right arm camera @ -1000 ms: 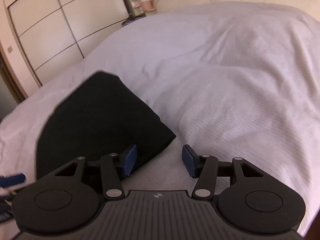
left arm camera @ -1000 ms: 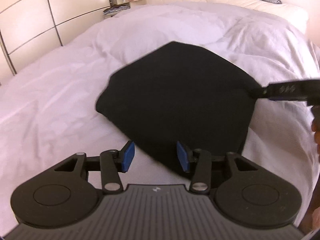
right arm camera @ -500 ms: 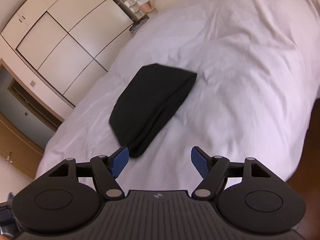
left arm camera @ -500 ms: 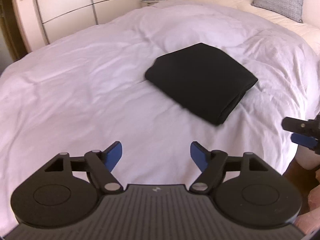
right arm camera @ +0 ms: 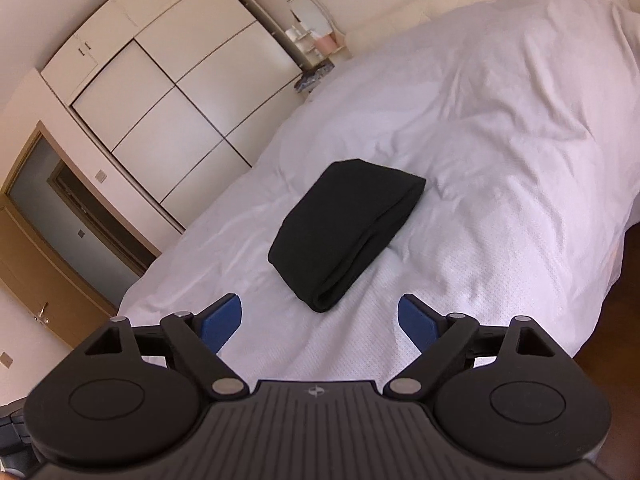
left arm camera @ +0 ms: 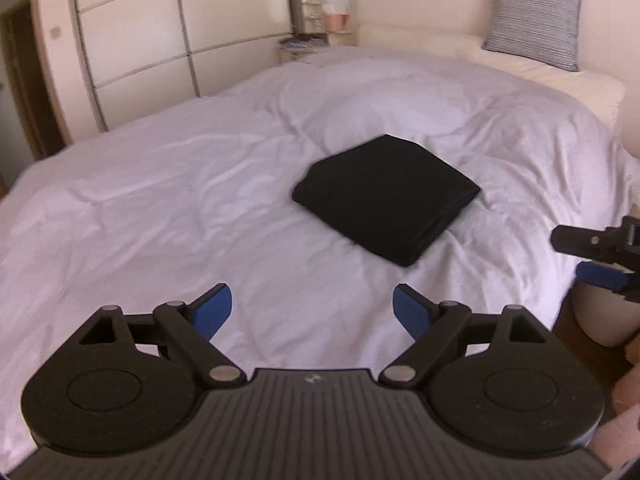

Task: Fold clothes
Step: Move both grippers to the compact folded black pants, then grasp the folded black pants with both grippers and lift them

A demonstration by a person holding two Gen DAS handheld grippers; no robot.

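Note:
A black garment (left arm camera: pixel 386 198) lies folded into a thick rectangle on the white duvet (left arm camera: pixel 160 208); the right wrist view shows it (right arm camera: pixel 348 232) with its folded edge toward me. My left gripper (left arm camera: pixel 312 312) hangs well back from it, jaws wide and still opening, nothing between the blue pads. My right gripper (right arm camera: pixel 320 320) is likewise drawn back from the garment, jaws opening, empty. The right gripper's fingers (left arm camera: pixel 588 252) show at the right edge of the left wrist view, off the bed's side.
A cream wardrobe (right arm camera: pixel 168 92) with panelled doors stands left of the bed. A small shelf with a mirror and pink items (left arm camera: pixel 328 16) sits at the far corner. A grey cushion (left arm camera: pixel 532 20) rests at the bed's head. A wooden door (right arm camera: pixel 48 248) is left.
Both grippers have pulled back and up from the folded garment, which stays on the duvet. Their jaws have spread from partly closed to wide. The right wrist view has rolled.

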